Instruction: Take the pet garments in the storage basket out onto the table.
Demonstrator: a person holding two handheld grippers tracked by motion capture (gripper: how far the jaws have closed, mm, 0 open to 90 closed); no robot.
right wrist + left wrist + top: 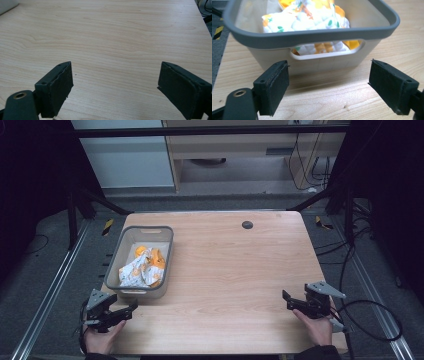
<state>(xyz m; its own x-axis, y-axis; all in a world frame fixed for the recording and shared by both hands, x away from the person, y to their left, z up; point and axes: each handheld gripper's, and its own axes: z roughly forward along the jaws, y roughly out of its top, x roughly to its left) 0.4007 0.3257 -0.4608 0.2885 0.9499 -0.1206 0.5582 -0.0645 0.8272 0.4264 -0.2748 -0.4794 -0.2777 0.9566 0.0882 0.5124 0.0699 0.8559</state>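
Wooden table [225, 270] carries a grey bin [116, 254] at about nine o'clock, with a crumpled white-and-orange cloth [142, 268] inside it. At seven o'clock the left gripper [127, 311] sits just beside the bin's near end; at four o'clock the right gripper [287, 300] hovers over bare wood, well apart from the bin.

Left gripper view: jaws spread wide, nothing between them, the bin's handle slot [325, 51] at twelve o'clock, cloth showing through.

Right gripper view: jaws wide apart over plain tabletop.
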